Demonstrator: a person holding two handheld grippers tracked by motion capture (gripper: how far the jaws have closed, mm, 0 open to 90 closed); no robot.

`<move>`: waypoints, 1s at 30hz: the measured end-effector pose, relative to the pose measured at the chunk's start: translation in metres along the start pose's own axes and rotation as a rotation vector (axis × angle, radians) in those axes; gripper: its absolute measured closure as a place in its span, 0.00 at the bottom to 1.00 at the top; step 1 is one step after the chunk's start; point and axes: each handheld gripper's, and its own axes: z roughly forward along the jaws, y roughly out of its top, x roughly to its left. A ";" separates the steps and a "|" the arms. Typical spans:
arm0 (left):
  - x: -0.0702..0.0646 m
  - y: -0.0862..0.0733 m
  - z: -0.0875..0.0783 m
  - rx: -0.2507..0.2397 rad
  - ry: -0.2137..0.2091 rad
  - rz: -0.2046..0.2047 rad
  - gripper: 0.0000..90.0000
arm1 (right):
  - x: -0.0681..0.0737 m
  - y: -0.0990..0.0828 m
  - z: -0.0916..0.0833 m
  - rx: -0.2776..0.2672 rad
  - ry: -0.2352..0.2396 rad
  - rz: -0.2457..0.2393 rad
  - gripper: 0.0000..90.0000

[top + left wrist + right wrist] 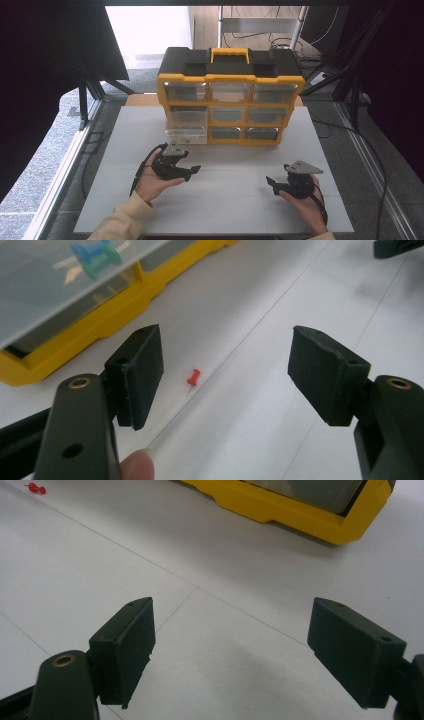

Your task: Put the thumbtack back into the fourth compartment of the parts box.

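The left gripper [225, 370] has its jaws spread and empty, low over a red pushpin [193, 377] lying on the white table [225, 200] just before the yellow drawer cabinet [230, 97]. The right gripper [230, 650], jaws also spread, rests near the cabinet's other end, palm cupped beneath.

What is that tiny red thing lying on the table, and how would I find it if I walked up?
Start at the yellow and black drawer cabinet at the back of the white table. In front of its lower left corner, ahead of the open left gripper, lies a red pushpin on its side. It sits loose on the tabletop, while the blue and green pins sit inside a clear drawer.
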 end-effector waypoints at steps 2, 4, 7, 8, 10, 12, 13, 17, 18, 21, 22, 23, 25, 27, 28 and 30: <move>0.000 -0.001 0.005 0.013 0.002 0.008 0.34 | 0.000 0.000 0.000 0.001 -0.004 -0.001 0.22; 0.001 -0.002 0.011 0.034 -0.005 0.008 0.34 | 0.000 0.000 0.000 0.001 -0.005 -0.001 0.22; 0.001 -0.003 0.019 0.060 -0.006 0.018 0.33 | 0.000 0.000 0.000 -0.001 -0.006 -0.001 0.22; 0.002 -0.003 0.022 0.068 -0.004 0.026 0.33 | 0.000 0.000 0.000 -0.001 -0.006 -0.001 0.22; 0.003 -0.003 0.027 0.078 -0.011 0.022 0.33 | 0.000 0.000 0.000 0.000 -0.005 -0.002 0.22; 0.005 -0.004 0.032 0.102 -0.013 0.037 0.33 | 0.000 0.000 0.000 0.002 -0.005 -0.004 0.22; 0.004 -0.004 0.034 0.105 -0.010 0.032 0.33 | 0.000 0.000 0.000 0.002 -0.005 -0.004 0.22; 0.006 -0.007 0.043 0.138 -0.020 0.049 0.33 | 0.000 0.000 0.000 0.002 -0.005 -0.004 0.22; 0.005 -0.008 0.046 0.140 -0.017 0.048 0.33 | 0.000 0.000 0.000 0.003 -0.003 -0.004 0.22; 0.004 -0.010 0.053 0.166 -0.003 0.065 0.32 | 0.001 0.000 0.001 0.003 0.002 -0.006 0.22; 0.004 -0.010 0.055 0.172 0.000 0.065 0.32 | 0.001 0.000 0.001 0.003 0.002 -0.006 0.22; 0.004 -0.011 0.056 0.178 0.001 0.065 0.32 | 0.001 0.000 0.001 0.002 0.001 -0.004 0.22; 0.006 -0.011 0.059 0.182 -0.003 0.065 0.33 | 0.000 0.000 0.001 0.002 0.001 -0.003 0.22; 0.007 -0.012 0.061 0.188 0.000 0.063 0.33 | 0.000 0.000 0.001 0.003 0.001 -0.003 0.22; 0.008 -0.012 0.062 0.189 -0.001 0.058 0.33 | 0.000 0.000 0.001 0.003 0.001 -0.005 0.22; 0.010 -0.013 0.063 0.192 -0.005 0.054 0.33 | 0.000 0.000 0.001 0.003 0.002 -0.006 0.22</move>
